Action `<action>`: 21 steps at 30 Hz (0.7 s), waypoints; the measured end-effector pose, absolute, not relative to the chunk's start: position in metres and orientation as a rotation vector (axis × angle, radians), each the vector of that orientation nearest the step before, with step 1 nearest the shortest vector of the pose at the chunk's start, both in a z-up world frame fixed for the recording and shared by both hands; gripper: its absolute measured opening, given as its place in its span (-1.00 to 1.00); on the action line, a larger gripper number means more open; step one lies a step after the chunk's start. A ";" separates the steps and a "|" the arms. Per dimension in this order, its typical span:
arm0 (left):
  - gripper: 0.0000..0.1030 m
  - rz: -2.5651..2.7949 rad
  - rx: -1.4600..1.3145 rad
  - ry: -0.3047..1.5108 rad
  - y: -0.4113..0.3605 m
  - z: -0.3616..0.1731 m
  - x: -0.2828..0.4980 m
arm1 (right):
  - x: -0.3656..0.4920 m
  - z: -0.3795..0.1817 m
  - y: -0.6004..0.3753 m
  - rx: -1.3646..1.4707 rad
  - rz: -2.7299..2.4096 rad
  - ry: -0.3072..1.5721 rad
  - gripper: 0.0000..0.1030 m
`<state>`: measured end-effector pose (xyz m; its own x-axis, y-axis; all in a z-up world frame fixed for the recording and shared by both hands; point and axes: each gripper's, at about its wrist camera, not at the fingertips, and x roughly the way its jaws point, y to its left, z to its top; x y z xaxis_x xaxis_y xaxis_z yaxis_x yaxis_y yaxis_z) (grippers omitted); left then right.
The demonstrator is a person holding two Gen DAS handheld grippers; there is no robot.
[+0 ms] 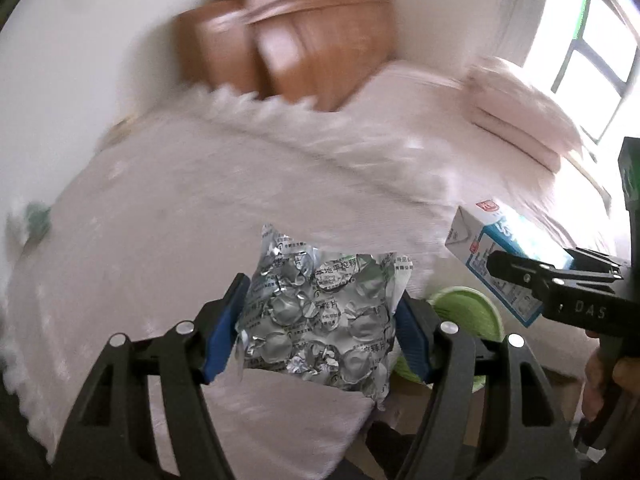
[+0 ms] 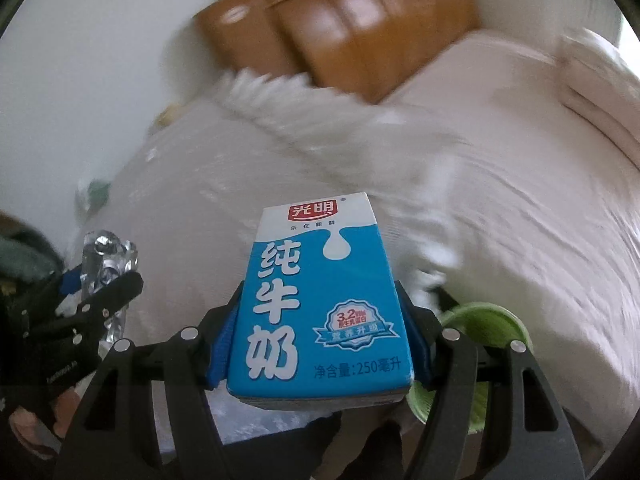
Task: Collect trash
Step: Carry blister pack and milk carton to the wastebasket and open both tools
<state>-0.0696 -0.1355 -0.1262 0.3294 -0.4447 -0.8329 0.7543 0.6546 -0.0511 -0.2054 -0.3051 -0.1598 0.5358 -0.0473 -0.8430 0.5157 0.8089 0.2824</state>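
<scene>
Both jaws are clamped on trash: the left gripper [image 1: 320, 320] on a crumpled foil blister pack [image 1: 320, 312], the right gripper [image 2: 320, 340] on a blue milk carton [image 2: 320, 304]. Just beyond sits a green bin [image 2: 480, 320], likely their destination; neither piece is dropped yet. The bed [image 1: 180, 200] lies behind.

One foil blister pack [image 1: 320, 316], one blue milk carton [image 2: 320, 300], one green bin [image 2: 480, 320], two grippers: left gripper [image 1: 320, 316], right gripper [image 2: 320, 320]. One bed [image 1: 200, 200], two pink pillows [image 1: 524, 120], one wooden headboard [image 1: 288, 36].
</scene>
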 end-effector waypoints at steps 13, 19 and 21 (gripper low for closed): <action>0.28 -1.125 0.542 0.922 -0.246 -0.122 -0.161 | -0.340 -0.158 -0.380 0.697 -0.628 0.887 0.32; 0.28 -1.230 0.635 0.909 -0.285 -0.132 -0.198 | -0.380 -0.161 -0.403 0.739 -0.710 0.875 0.32; 0.28 -1.278 0.661 0.924 -0.302 -0.139 -0.213 | -0.390 -0.163 -0.409 0.749 -0.730 0.869 0.32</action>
<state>-0.2135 -0.3017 -0.1392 0.0316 -0.5024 -0.8641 0.9780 0.1938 -0.0769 -0.3898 -0.4093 -0.1625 0.4492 -0.2468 -0.8587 0.8034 0.5320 0.2674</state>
